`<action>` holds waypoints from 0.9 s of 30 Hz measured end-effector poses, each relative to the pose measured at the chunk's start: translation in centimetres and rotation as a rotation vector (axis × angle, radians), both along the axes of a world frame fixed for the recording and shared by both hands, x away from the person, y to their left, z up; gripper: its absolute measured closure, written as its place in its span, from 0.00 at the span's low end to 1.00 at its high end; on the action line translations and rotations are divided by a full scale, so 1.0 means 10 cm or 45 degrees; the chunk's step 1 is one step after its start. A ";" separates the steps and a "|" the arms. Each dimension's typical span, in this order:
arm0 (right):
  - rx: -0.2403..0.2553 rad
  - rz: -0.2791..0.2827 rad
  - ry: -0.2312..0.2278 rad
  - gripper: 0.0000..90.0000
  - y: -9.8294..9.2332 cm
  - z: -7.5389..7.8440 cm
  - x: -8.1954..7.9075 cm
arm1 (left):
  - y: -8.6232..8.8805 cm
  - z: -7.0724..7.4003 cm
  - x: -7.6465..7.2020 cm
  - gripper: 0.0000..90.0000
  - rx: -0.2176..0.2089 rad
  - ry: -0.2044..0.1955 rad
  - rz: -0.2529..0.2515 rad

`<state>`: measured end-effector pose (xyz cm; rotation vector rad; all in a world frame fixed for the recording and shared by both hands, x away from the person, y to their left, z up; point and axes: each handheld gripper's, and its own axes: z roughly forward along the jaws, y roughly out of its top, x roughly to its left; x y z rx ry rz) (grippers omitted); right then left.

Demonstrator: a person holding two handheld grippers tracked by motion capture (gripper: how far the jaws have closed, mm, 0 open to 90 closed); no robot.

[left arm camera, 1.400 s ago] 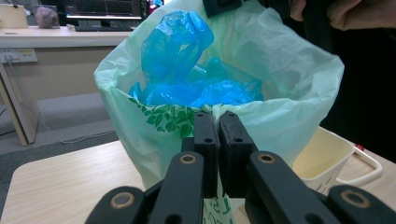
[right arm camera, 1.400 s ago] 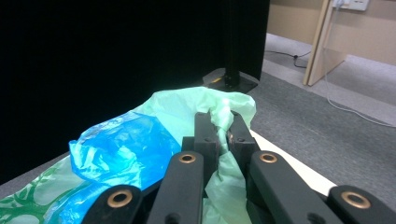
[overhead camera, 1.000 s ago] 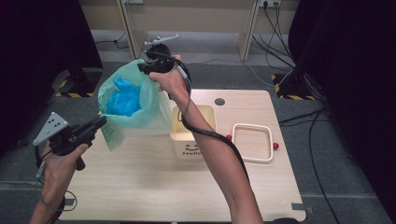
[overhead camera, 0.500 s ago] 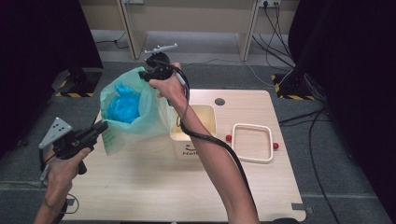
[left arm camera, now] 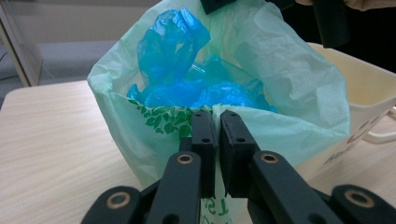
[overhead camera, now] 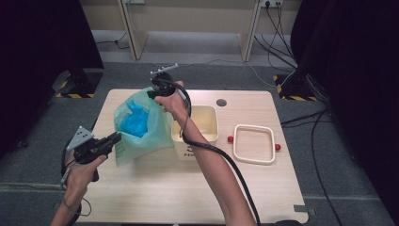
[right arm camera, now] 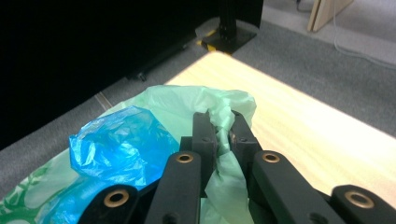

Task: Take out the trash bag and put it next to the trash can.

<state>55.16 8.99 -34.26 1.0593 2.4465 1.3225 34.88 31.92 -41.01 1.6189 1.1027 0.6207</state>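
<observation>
**Green bag held open over a pale worktop**

A light wooden worktop (overhead camera: pixel 141 197) is standing on grey carpet, with dark curtains hanging at both sides and cables trailing across the floor behind. On it, a cream bin (overhead camera: pixel 207 123) is sitting near the middle, and a cream rectangular frame (overhead camera: pixel 254 144) with a red bead at each end is lying to its right, well apart from the bin.

Just beside the bin's left side, a pale green plastic bag (overhead camera: pixel 155 134) is resting with its mouth spread wide, and crumpled blue plastic (overhead camera: pixel 134 121) is lying inside it. The left gripper (left arm camera: pixel 218 135) is pinching the bag's near rim, its jaws closed on the thin printed film. The right gripper (right arm camera: pixel 219 135) is gripping the far rim, its jaws closed on a bunched fold of green plastic, and it is holding that edge up above the worktop. The person's right forearm is reaching across the bin's near corner.
</observation>
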 end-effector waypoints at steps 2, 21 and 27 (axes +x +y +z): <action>-0.015 -0.005 0.015 0.93 0.01 -0.07 0.01 | 0.01 -0.03 0.01 0.94 0.017 0.006 0.009; -0.017 -0.056 0.146 0.49 -0.10 -0.06 0.06 | -0.07 -0.01 0.01 0.57 0.009 0.047 0.050; 0.003 -0.086 0.137 0.43 -0.22 0.02 0.05 | -0.24 0.03 -0.01 0.50 -0.009 0.035 0.009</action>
